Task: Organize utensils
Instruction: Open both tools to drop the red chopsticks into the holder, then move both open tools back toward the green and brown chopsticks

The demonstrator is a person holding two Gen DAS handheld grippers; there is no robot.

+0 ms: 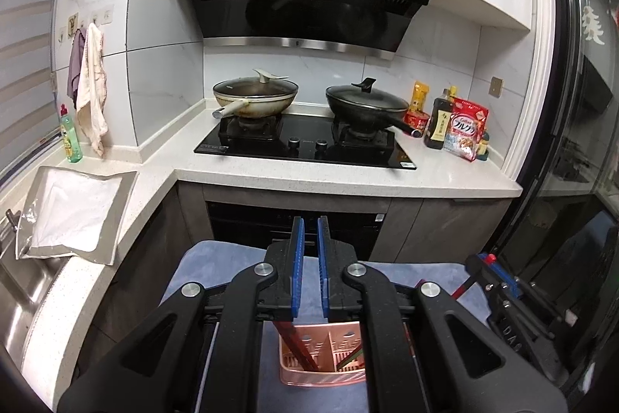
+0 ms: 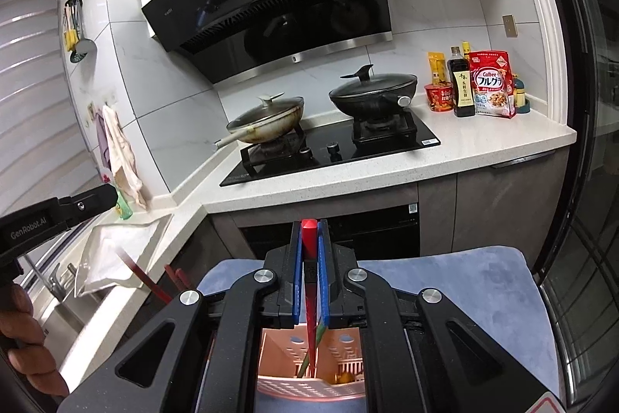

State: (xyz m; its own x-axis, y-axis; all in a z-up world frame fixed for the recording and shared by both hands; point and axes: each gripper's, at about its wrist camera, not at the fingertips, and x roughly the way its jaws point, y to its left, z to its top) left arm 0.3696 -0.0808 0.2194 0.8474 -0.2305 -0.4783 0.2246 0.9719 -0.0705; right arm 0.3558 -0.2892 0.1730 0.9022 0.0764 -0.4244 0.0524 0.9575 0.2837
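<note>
currently: right gripper clenched on red plastic chopstick, tip inside pink slotted plastic utensil caddy on blue cloth mat; keep it vertical, lower within that compartment, then release; left gripper slightly parted, empty.

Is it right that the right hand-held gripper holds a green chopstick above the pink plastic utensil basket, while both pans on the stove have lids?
Not quite: the right wrist view shows the right hand-held gripper shut on a red chopstick, not a green one. It is above the pink plastic utensil basket, and both the cream pan and the black pan have lids.
</note>
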